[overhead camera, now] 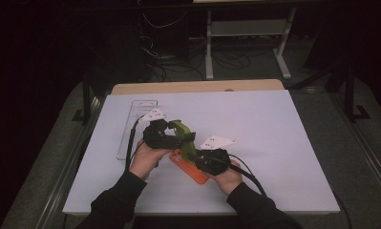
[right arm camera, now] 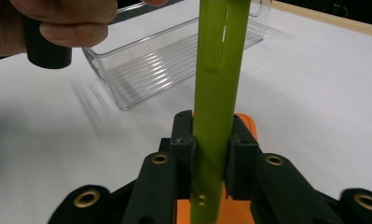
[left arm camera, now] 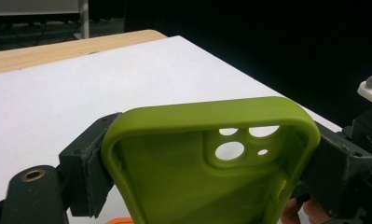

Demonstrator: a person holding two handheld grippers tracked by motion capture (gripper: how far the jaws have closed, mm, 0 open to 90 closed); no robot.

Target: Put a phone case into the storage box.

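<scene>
A lime-green phone case (overhead camera: 184, 135) is held above the table between both grippers, its camera cut-outs at the upper end. My left gripper (overhead camera: 165, 134) is shut on it across its width; in the left gripper view the case (left arm camera: 174, 182) shows its hollow inside, with a jaw pressed on each long side. My right gripper (overhead camera: 203, 160) is shut on the case's lower part, and in the right gripper view the case (right arm camera: 218, 70) stands edge-on between the jaws. An orange flat object (overhead camera: 194, 171) lies on the table under the case.
A clear plastic bin (overhead camera: 132, 128) lies on the white tabletop (overhead camera: 274, 143) left of the hands; it appears as the bin (right arm camera: 174, 51) behind the case. A wooden strip (overhead camera: 197, 87) borders the far edge. Cables and desk legs stand beyond.
</scene>
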